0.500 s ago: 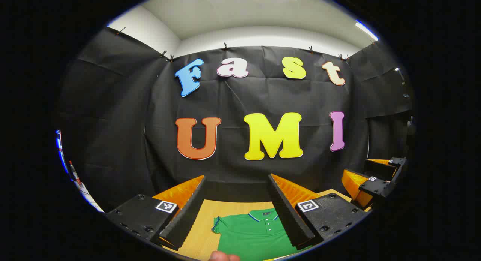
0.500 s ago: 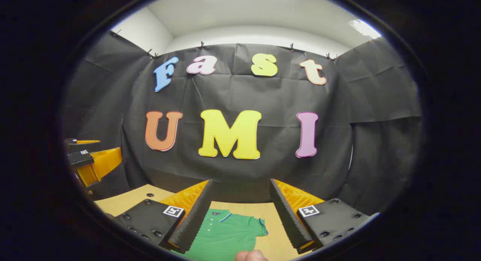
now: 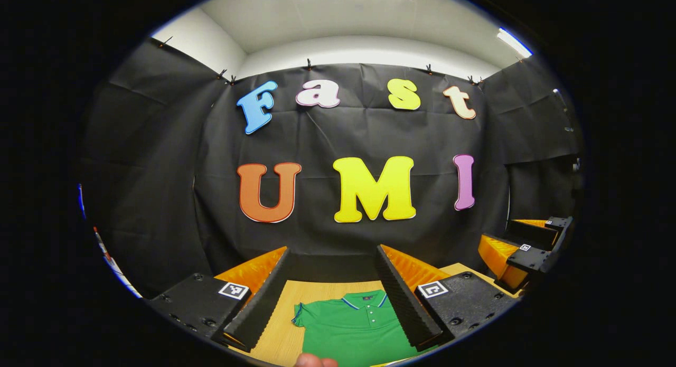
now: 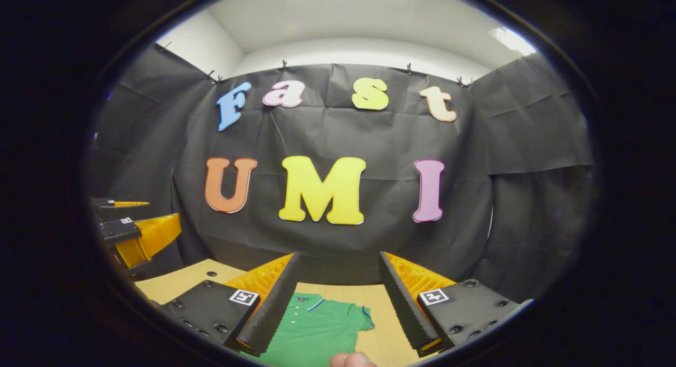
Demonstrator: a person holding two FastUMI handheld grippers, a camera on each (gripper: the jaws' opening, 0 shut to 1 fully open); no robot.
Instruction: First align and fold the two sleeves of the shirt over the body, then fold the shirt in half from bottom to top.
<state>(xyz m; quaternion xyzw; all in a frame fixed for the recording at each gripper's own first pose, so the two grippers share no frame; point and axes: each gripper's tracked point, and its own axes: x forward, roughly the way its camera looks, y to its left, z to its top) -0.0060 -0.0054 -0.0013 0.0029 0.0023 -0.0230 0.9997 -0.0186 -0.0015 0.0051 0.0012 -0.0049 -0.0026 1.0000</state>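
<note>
A green polo shirt (image 3: 359, 327) with a blue-edged collar lies flat on the wooden table (image 3: 282, 325), collar towards the booth wall. In the left gripper view my left gripper (image 3: 332, 298) hangs open above it, with one short sleeve spread out to the left between the fingers. The right gripper view has the same shirt (image 4: 317, 327) below my open right gripper (image 4: 338, 303), its other short sleeve pointing right. Neither gripper touches the cloth. The right gripper (image 3: 520, 251) also appears far right in the left gripper view, and the left gripper (image 4: 132, 229) far left in the right gripper view.
The black cloth wall stands close behind the table's far edge (image 4: 338, 288). A fingertip (image 3: 315, 360) pokes in at the bottom of the left gripper view, and another fingertip (image 4: 351, 359) at the bottom of the right gripper view. Bare wood (image 4: 174, 282) lies beside the shirt.
Both grippers have shifted slightly; the shirt sits a little lower and more to the left between the left gripper's fingers. Both stay open.
</note>
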